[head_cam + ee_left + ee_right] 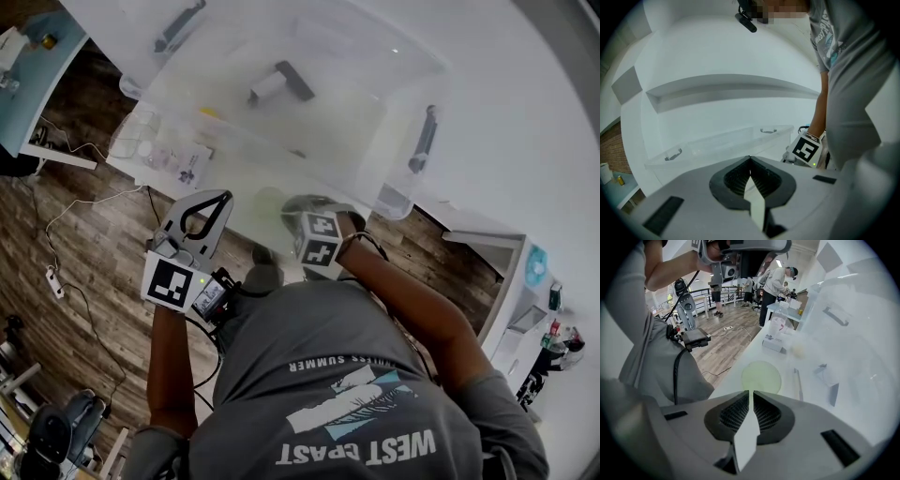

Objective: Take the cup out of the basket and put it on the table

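Observation:
A pale green cup (270, 208) stands on the white table (525, 141), in front of the clear plastic basket (281, 103) and outside it. In the right gripper view the cup (761, 377) shows as a green disc just past my right gripper (750, 392). That gripper's jaws are together with nothing between them. In the head view the right gripper (294, 202) is beside the cup at the table's near edge. My left gripper (223, 197) hangs to the cup's left, off the table edge. Seen in its own view, the left gripper (750, 158) is shut and empty and faces the basket (722, 145).
The basket has black handles (424, 139) and holds a small dark and white object (279, 82). Clear containers and papers (159, 150) lie at the table's left corner. Wooden floor with cables (56, 272) is below. People stand far off by another table (776, 282).

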`<state>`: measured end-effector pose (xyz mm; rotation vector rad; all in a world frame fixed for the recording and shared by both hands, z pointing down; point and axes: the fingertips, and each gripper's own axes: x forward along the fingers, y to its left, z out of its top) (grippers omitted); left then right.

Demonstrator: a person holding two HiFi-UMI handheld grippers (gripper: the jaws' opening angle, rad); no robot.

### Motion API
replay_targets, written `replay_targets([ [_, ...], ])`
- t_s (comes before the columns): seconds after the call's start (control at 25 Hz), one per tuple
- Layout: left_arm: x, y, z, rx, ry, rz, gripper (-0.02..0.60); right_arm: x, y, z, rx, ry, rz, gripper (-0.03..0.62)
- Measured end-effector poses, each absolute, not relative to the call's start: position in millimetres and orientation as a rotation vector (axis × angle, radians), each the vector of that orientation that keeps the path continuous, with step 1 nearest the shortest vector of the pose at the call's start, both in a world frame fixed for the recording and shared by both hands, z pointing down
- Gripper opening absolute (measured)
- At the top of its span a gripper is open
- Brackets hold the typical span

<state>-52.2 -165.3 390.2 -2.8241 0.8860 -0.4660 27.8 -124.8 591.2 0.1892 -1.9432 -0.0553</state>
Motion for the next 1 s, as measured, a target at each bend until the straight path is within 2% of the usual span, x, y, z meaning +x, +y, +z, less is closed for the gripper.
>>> replay_targets([
  [0.4,-62,-178,389,-2.826,0.889,-0.453,0.009,22,-126,554,0.235,-2.039,-0.001,0.038],
  [0.64,-59,-171,367,-2.805,0.852,-0.417,0.009,3,-126,451,0.415,-2.369,0.049,0.023],
  [1.0,-47,-133,314,-2.737,0.754,-0.389,0.009,-2,-105,290,0.668,-2.657,-0.228,0.011],
])
